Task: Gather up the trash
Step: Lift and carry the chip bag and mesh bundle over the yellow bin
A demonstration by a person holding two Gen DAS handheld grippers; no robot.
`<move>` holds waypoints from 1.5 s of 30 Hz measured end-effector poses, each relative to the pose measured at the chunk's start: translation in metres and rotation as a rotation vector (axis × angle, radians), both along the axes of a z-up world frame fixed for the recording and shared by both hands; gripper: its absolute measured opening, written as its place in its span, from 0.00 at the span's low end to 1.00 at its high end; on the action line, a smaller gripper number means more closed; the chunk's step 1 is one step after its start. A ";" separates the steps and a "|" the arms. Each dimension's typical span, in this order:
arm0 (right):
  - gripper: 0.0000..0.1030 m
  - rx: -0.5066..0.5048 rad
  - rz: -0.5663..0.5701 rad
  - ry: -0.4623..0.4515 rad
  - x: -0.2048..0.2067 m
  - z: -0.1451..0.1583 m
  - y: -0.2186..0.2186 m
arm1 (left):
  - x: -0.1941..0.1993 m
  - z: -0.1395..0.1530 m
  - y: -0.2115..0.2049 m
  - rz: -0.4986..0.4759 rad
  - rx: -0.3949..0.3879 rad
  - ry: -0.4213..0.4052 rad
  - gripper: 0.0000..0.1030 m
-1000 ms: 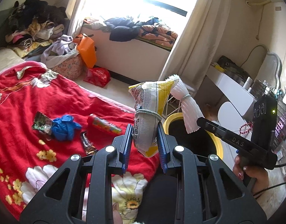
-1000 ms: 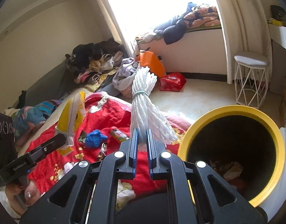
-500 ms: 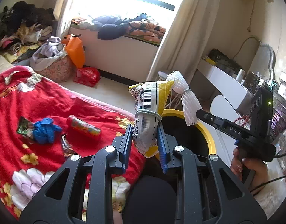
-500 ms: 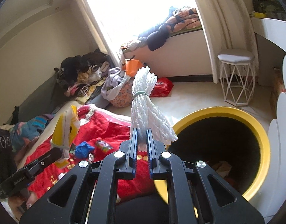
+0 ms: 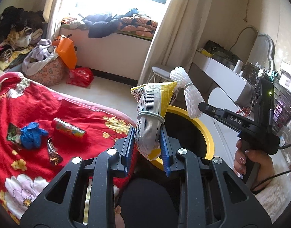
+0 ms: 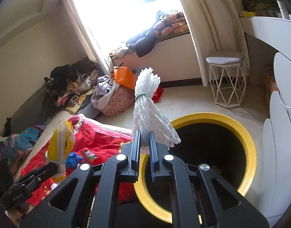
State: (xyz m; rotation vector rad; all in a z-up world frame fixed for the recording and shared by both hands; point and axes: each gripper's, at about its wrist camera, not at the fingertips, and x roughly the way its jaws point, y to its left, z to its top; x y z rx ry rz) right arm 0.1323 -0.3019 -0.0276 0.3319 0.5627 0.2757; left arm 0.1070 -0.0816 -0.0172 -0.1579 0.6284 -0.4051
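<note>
My left gripper (image 5: 147, 142) is shut on a yellow and white snack bag (image 5: 152, 114) bound with a rubber band, held upright near the rim of the yellow-rimmed bin (image 5: 206, 131). My right gripper (image 6: 144, 142) is shut on a white foam net bundle (image 6: 147, 110) tied with a green band, over the near rim of the yellow-rimmed bin (image 6: 248, 146). In the left wrist view the foam net bundle (image 5: 189, 95) and the right gripper (image 5: 200, 105) show at right. On the red bedspread (image 5: 73, 114) lie a blue wad (image 5: 31, 134), a red tube wrapper (image 5: 68, 128) and small wrappers (image 5: 53, 152).
A white wire stool (image 6: 226, 79) stands by the curtain beyond the bin. White drawers (image 6: 284, 129) flank the bin on the right. An orange bag (image 5: 66, 52), a red bag (image 5: 79, 76) and a floral basket of clothes (image 5: 46, 70) sit on the floor near the window.
Both grippers have shifted sideways toward the bin with their loads still held. The bin fills more of the right wrist view, and the bed has slid left.
</note>
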 end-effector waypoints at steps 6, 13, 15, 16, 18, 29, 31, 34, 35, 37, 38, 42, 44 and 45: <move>0.09 -0.003 -0.048 0.012 0.003 -0.005 -0.014 | 0.006 -0.005 -0.014 -0.032 0.016 0.009 0.19; 0.09 -0.012 -0.097 0.029 0.004 -0.011 -0.026 | 0.011 -0.011 -0.033 -0.068 0.035 0.015 0.19; 0.09 -0.018 -0.106 0.033 0.004 -0.014 -0.030 | 0.012 -0.012 -0.037 -0.077 0.040 0.017 0.19; 0.09 -0.018 -0.111 0.037 0.005 -0.016 -0.032 | 0.013 -0.013 -0.039 -0.080 0.042 0.018 0.19; 0.09 -0.022 -0.118 0.046 0.006 -0.019 -0.035 | 0.014 -0.015 -0.044 -0.086 0.047 0.021 0.19; 0.09 -0.008 -0.148 0.096 0.013 -0.033 -0.051 | 0.025 -0.025 -0.063 -0.116 0.069 0.040 0.19; 0.09 -0.007 -0.151 0.103 0.014 -0.036 -0.053 | 0.028 -0.028 -0.066 -0.119 0.070 0.047 0.19; 0.09 -0.010 -0.153 0.116 0.015 -0.039 -0.056 | 0.033 -0.034 -0.070 -0.122 0.073 0.060 0.19; 0.09 -0.009 -0.153 0.119 0.016 -0.040 -0.056 | 0.035 -0.036 -0.071 -0.124 0.073 0.064 0.19; 0.09 -0.007 -0.155 0.132 0.017 -0.043 -0.058 | 0.037 -0.039 -0.073 -0.125 0.075 0.071 0.19; 0.09 -0.007 -0.154 0.137 0.018 -0.044 -0.058 | 0.039 -0.041 -0.075 -0.128 0.077 0.076 0.19; 0.09 -0.008 -0.149 0.159 0.021 -0.048 -0.059 | 0.046 -0.048 -0.082 -0.134 0.088 0.092 0.19; 0.09 -0.011 -0.143 0.170 0.023 -0.050 -0.059 | 0.050 -0.053 -0.085 -0.134 0.089 0.108 0.19; 0.09 -0.012 -0.140 0.175 0.023 -0.051 -0.058 | 0.051 -0.055 -0.086 -0.135 0.087 0.115 0.19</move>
